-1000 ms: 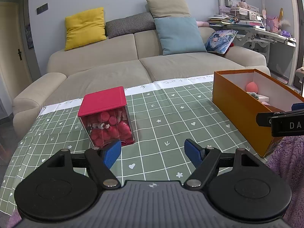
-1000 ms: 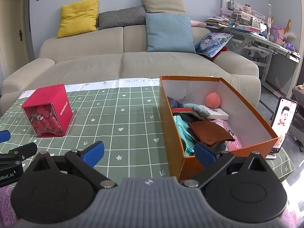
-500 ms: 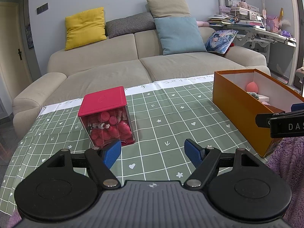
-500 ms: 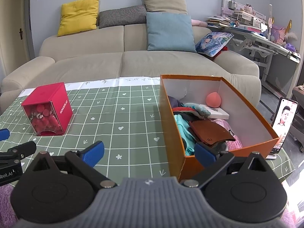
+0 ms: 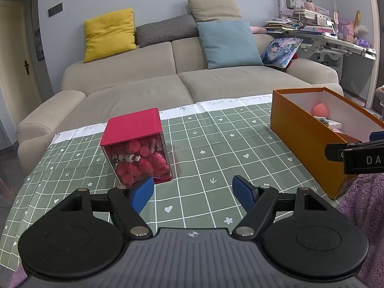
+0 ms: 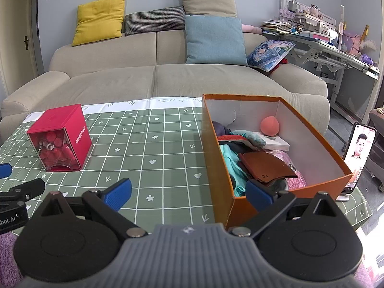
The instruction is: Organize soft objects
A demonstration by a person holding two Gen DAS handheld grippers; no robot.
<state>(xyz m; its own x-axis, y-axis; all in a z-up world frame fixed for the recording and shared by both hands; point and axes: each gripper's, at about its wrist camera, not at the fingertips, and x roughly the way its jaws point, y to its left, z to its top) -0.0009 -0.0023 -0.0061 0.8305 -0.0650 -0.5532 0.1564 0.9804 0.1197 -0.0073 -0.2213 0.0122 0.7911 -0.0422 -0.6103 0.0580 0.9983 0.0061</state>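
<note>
An orange box (image 6: 217,158) stands on the right of the green checked tablecloth (image 6: 153,148). It holds a heap of soft things: teal cloth (image 6: 230,160), a brown leather pouch (image 6: 264,166), pink fabric, a white flat box and a pink sponge ball (image 6: 270,126). The box also shows in the left wrist view (image 5: 304,141). My left gripper (image 5: 193,193) is open and empty above the cloth, just in front of a red cube container (image 5: 135,146). My right gripper (image 6: 188,193) is open and empty at the box's near left corner.
The red cube of red pieces also shows in the right wrist view (image 6: 61,138), at the table's left. A phone (image 6: 358,153) stands upright right of the box. A beige sofa (image 6: 168,72) with cushions lies behind the table. Purple fleece (image 5: 364,206) is at the near edge.
Both views have shifted only slightly; the right gripper has risen a little. Both grippers stay open and nothing was taken hold of.
</note>
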